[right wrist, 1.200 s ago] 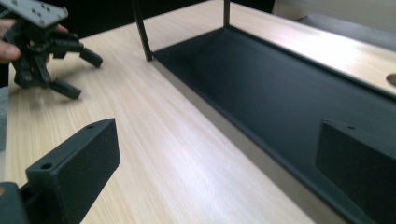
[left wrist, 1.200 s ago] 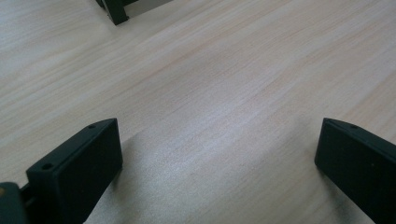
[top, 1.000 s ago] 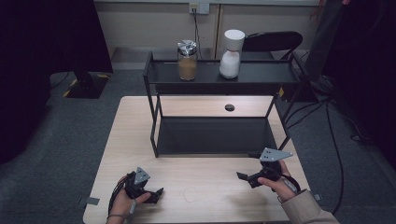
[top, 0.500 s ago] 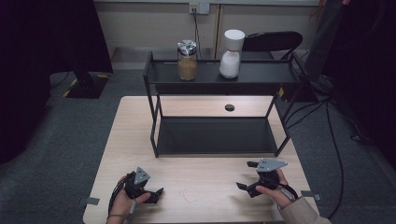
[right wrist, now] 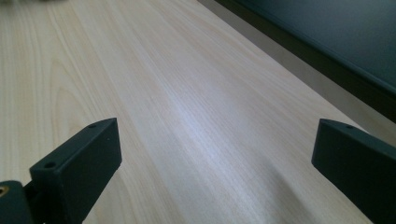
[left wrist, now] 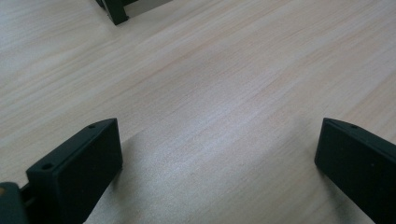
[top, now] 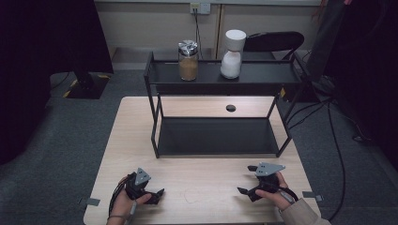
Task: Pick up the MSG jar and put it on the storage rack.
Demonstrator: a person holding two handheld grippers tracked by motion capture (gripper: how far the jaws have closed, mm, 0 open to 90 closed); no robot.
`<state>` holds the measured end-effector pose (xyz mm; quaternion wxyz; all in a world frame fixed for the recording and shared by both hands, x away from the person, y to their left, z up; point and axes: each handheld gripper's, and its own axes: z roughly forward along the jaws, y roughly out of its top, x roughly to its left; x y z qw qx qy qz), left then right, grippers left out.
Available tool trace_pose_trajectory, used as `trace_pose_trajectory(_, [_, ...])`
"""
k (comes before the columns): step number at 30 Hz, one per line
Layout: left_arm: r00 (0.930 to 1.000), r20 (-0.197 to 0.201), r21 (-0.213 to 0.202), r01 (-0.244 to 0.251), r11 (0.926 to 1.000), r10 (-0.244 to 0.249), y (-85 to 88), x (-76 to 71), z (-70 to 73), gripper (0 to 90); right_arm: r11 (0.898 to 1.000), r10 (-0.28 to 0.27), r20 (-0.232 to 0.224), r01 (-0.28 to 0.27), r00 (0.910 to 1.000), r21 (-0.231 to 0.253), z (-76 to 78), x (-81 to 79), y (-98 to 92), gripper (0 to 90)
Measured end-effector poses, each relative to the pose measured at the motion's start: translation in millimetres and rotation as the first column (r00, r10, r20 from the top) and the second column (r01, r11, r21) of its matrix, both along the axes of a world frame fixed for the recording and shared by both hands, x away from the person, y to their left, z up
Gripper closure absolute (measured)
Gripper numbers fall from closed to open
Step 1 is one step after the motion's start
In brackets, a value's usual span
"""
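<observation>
Since a second ago the right tool (top: 248, 191) has dropped back toward the near edge of the pale wooden surface (top: 206, 187), from beside the rack's front rail to about 5 o'clock; the left tool (top: 152, 196) has not shifted from its place at 7 o'clock. Both lie low over bare wood, each in a hand, their tips pointing inward toward each other and well apart. In the left gripper view the two black jaws stand wide with nothing between them, only wood grain and, far off at 11 o'clock, one black foot of the rack (left wrist: 114, 10). In the right gripper view the jaws are likewise wide and empty, and the rack's dark lower shelf (right wrist: 327, 32) runs along at 2 o'clock.

Beyond the hands, at the middle of the surface, stands the black two-tier metal rack (top: 216, 136). On its top shelf, at 12 o'clock, a glass jar of brown grains with a shiny metal lid (top: 188, 61) stands upright, and just to its right a white-capped jar of white powder (top: 233, 55), near each other but not touching.
</observation>
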<state>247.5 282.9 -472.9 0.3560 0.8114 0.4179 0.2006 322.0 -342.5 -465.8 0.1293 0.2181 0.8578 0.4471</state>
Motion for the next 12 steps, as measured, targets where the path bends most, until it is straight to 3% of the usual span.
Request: trace_pose_trajectory(12, [1.0, -0.001, 0.001, -0.002, 1.0, 0.002, -0.1, -0.2, 0.2, 0.0, 0.998, 0.017, -0.007, -0.017, 0.9998, -0.059, -1.1, 2.9, 5.0, 1.3])
